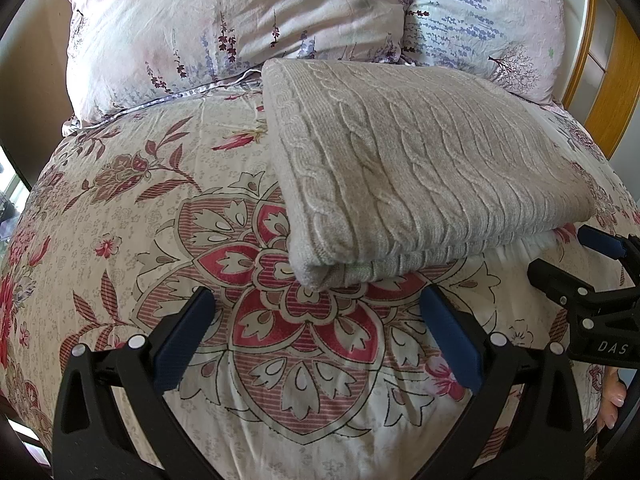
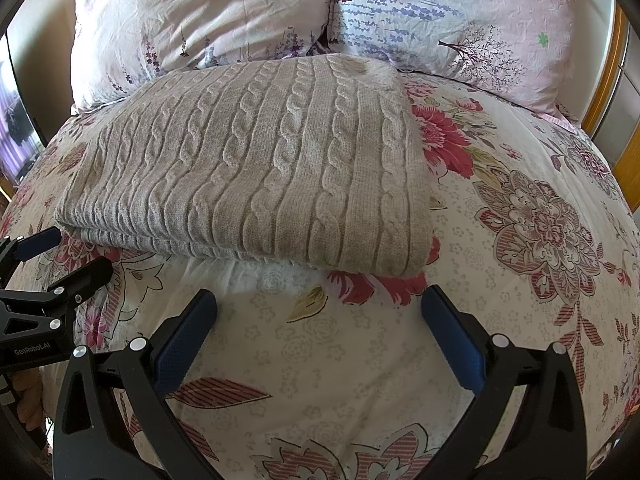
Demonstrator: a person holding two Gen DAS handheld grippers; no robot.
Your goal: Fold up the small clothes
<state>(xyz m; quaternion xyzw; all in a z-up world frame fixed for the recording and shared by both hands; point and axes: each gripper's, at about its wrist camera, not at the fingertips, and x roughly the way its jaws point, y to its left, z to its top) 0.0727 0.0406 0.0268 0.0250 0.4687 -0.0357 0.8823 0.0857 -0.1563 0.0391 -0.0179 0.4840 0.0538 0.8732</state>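
A beige cable-knit sweater [image 1: 420, 168] lies folded into a thick rectangle on the floral bedspread [image 1: 120, 240]; the right wrist view shows the same sweater [image 2: 260, 176] from the other side. My left gripper [image 1: 316, 312] is open just short of the sweater's near left corner, holding nothing. My right gripper [image 2: 318, 312] is open too, just before the sweater's near right edge, with only bedspread [image 2: 320, 360] between its blue pads. Each gripper shows at the edge of the other's view: the right gripper [image 1: 576, 260] and the left gripper [image 2: 60, 256].
Two pale floral pillows [image 1: 224, 28] [image 2: 460, 12] lean at the head of the bed behind the sweater. A wooden bed frame [image 1: 612, 92] rises at the right. A hand [image 1: 612, 400] holds the right gripper's handle.
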